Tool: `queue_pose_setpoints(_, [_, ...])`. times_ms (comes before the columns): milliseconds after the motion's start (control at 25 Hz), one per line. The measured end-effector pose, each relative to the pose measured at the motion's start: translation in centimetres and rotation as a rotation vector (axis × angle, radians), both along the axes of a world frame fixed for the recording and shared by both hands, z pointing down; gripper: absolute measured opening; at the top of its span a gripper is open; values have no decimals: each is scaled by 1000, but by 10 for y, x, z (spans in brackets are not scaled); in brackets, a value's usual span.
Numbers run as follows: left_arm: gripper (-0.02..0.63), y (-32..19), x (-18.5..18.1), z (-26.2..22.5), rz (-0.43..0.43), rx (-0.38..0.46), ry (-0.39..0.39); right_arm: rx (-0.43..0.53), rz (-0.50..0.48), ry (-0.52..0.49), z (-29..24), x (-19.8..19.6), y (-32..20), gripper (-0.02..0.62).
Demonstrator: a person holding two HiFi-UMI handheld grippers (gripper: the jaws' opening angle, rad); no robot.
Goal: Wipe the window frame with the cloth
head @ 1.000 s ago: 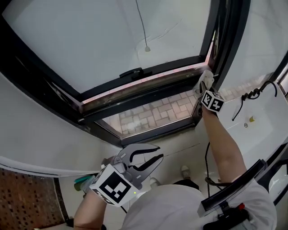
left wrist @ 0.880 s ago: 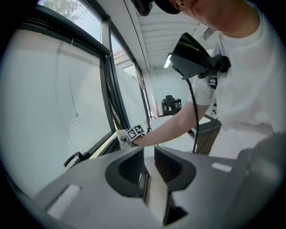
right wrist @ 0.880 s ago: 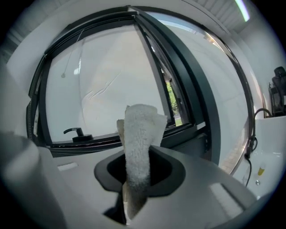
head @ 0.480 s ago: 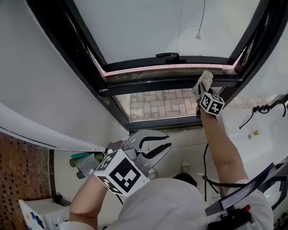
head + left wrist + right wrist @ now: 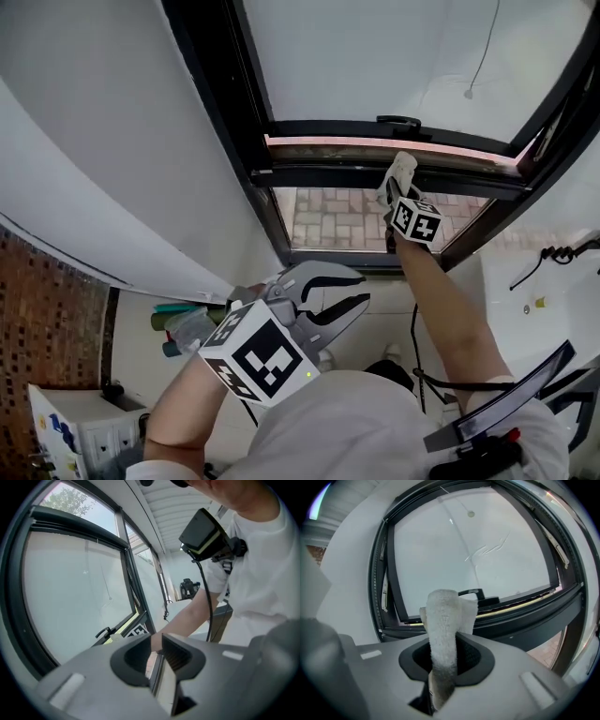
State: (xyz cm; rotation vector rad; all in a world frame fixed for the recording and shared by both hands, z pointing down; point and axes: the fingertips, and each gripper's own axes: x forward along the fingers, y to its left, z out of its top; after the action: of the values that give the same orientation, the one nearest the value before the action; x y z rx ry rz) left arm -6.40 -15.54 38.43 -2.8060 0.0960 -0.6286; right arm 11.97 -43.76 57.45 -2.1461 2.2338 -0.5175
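The white cloth [image 5: 401,171] is pinched in my right gripper [image 5: 392,187], which presses it against the black window frame [image 5: 319,174] just below the sash handle [image 5: 398,121]. In the right gripper view the cloth [image 5: 443,620] stands up out of the shut jaws of that gripper [image 5: 445,658], with the handle [image 5: 471,593] and the frame's lower rail [image 5: 520,616] right behind it. My left gripper [image 5: 364,290] hangs low, well short of the window, open with nothing between its fingers. The left gripper view looks past this gripper [image 5: 157,651] at the right forearm [image 5: 187,618].
A pull cord [image 5: 483,56] hangs in front of the frosted pane. Bottles [image 5: 183,326] stand low at the left, beside a brick wall [image 5: 47,309]. A black cable [image 5: 553,253] lies on the white ledge [image 5: 539,281] at the right. Paving [image 5: 337,220] shows through the opening.
My right gripper has slid the cloth leftward along the bottom rail, from the sash's right corner to below the handle. The left gripper has kept its place and state.
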Motion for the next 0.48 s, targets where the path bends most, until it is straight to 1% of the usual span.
queue_pose_setpoints(480, [94,-6,-46,-2,-118,5,2,-26,-221,68,2,-138,-35,71])
